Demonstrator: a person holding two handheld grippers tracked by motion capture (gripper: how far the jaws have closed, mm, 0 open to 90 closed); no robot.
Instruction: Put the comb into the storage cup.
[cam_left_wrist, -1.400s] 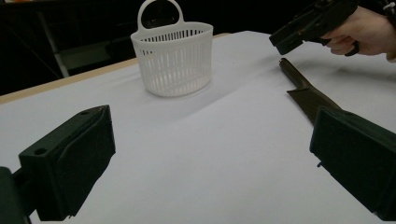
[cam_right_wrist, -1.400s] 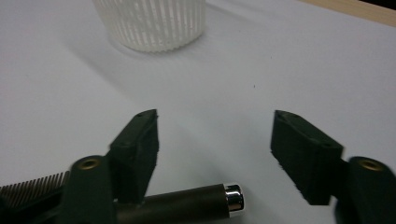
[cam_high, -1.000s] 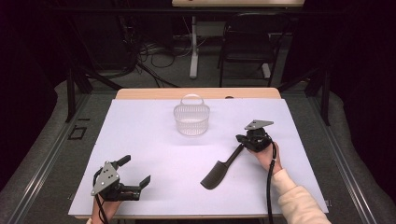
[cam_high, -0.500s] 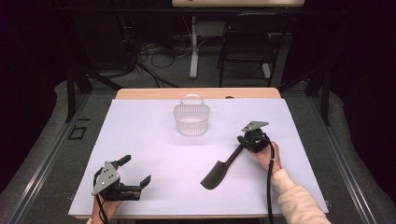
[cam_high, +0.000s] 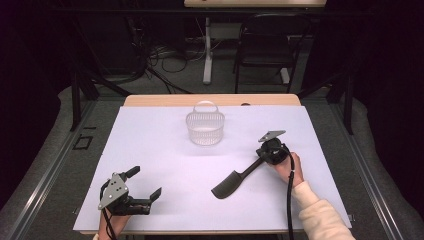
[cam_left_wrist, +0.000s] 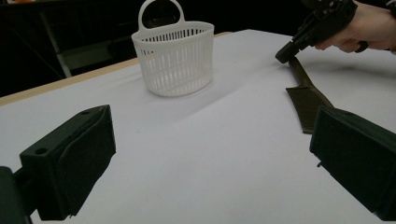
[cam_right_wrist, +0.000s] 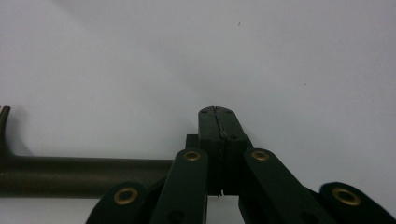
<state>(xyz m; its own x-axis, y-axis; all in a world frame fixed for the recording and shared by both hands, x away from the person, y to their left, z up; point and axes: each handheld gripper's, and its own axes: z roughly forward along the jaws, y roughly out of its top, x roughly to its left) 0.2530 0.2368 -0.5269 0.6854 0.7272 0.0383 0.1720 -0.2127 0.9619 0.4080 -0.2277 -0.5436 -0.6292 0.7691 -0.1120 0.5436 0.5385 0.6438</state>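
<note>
Dark comb (cam_high: 234, 181): flat on the white tabletop, right of centre, nearer the front edge. Toothed head points toward the front-left corner; slim handle angles back toward the right edge.

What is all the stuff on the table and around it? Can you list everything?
White slotted plastic basket with a loop handle: one, white, far middle of the table.
Dark flat spatula-like tool: one, blackish, lying right of centre, handle end in the right gripper.
White-covered table: one, white top, wooden far edge.
Black chair: one, behind the table.
Left gripper: one, black, near left corner, jaws wide open.
Right gripper: one, black, jaws shut on the tool's handle.
Person's hands: two, each holding a gripper.
</note>
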